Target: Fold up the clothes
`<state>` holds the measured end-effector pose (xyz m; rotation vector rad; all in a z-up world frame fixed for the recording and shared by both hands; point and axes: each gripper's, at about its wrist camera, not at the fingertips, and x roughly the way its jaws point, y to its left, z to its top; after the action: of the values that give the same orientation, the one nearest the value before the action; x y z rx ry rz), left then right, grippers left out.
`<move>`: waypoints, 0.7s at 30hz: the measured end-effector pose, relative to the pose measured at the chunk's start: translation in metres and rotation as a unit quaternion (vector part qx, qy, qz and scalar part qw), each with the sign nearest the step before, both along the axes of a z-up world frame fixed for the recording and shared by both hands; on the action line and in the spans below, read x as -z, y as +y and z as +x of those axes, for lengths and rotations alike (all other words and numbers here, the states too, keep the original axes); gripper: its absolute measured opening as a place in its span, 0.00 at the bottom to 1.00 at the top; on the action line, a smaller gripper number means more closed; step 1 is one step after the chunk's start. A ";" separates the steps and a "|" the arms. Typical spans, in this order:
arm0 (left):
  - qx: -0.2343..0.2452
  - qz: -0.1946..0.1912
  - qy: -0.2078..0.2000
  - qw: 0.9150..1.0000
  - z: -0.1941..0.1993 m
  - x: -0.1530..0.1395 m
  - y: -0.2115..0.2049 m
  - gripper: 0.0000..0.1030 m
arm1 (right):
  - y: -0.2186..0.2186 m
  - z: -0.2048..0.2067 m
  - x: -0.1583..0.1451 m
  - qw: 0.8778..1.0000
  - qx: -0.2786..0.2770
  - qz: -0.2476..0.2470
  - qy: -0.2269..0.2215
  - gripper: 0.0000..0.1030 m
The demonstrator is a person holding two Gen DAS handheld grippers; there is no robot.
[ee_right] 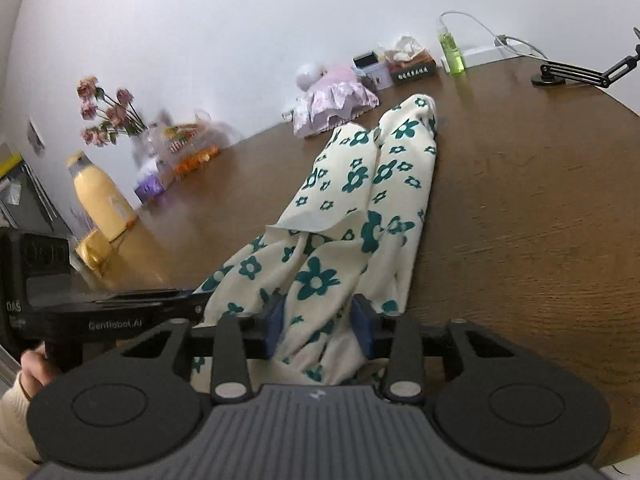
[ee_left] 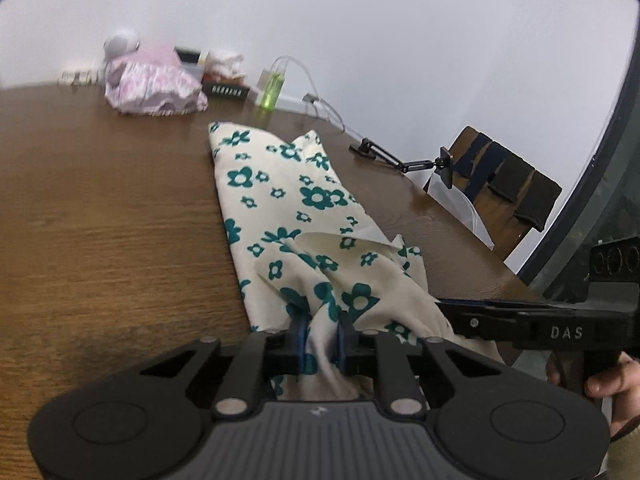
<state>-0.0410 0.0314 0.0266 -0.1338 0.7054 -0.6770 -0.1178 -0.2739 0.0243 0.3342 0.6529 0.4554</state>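
A cream garment with green flowers (ee_left: pixel 280 208) lies stretched lengthwise on the brown wooden table (ee_left: pixel 100 208); it also shows in the right wrist view (ee_right: pixel 384 184). My left gripper (ee_left: pixel 322 336) is shut on the garment's near end, cloth bunched between its blue pads. My right gripper (ee_right: pixel 320 328) is shut on the same near end beside it, a thick fold of cloth between its pads. Both hold the near end lifted off the table. The right gripper's body shows in the left wrist view (ee_left: pixel 560 328).
A folded pink garment (ee_left: pixel 152 84) lies at the table's far side by boxes, a green bottle (ee_left: pixel 272 88) and cables. A black phone stand (ee_left: pixel 400 160) sits at the right edge, a chair (ee_left: pixel 508 188) beyond. Flowers (ee_right: pixel 108 108), a yellow bottle (ee_right: pixel 100 196) and snacks stand left.
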 end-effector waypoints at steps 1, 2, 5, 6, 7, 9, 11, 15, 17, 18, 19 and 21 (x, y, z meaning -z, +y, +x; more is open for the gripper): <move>0.004 -0.001 -0.006 1.000 0.000 0.000 0.000 0.15 | 0.002 0.000 -0.001 1.000 -0.003 -0.010 -0.003 0.30; 0.006 -0.001 -0.010 1.000 0.000 -0.002 0.001 0.17 | 0.006 -0.002 -0.004 1.000 -0.005 -0.029 -0.007 0.31; 0.002 -0.001 -0.027 1.000 -0.001 -0.015 0.011 0.37 | 0.016 -0.016 -0.027 0.995 0.000 -0.086 -0.042 0.37; -0.005 -0.006 -0.042 0.999 -0.004 -0.022 0.019 0.42 | 0.016 -0.024 -0.035 0.995 -0.007 -0.084 -0.062 0.37; -0.012 -0.015 -0.057 0.998 -0.008 -0.029 0.027 0.50 | 0.016 -0.031 -0.043 0.993 -0.015 -0.081 -0.082 0.37; 0.018 -0.048 -0.056 0.997 -0.012 -0.035 0.036 0.51 | 0.018 -0.042 -0.051 0.991 -0.048 -0.063 -0.108 0.36; 0.062 -0.086 -0.047 0.993 -0.015 -0.038 0.043 0.50 | 0.029 -0.043 -0.046 0.988 -0.076 -0.064 -0.115 0.36; 0.117 -0.074 -0.024 0.990 -0.019 -0.025 0.023 0.36 | 0.042 -0.025 -0.018 0.991 -0.087 -0.072 -0.077 0.34; 0.128 -0.039 -0.022 0.991 -0.020 -0.013 0.008 0.32 | 0.040 -0.020 -0.009 0.991 -0.084 -0.073 -0.071 0.33; 0.129 -0.028 -0.022 0.991 -0.021 -0.007 0.005 0.35 | 0.039 -0.019 -0.006 0.990 -0.091 -0.074 -0.075 0.33; 0.130 -0.029 -0.018 0.991 -0.020 -0.003 0.005 0.35 | 0.037 -0.018 -0.004 0.989 -0.099 -0.077 -0.080 0.34; 0.132 -0.046 -0.001 0.990 -0.015 0.003 0.010 0.35 | 0.037 -0.016 -0.004 0.988 -0.109 -0.077 -0.081 0.34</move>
<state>-0.0556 0.0414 0.0241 -0.1257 0.6963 -0.9643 -0.1340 -0.2370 0.0282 0.0772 0.5643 0.6290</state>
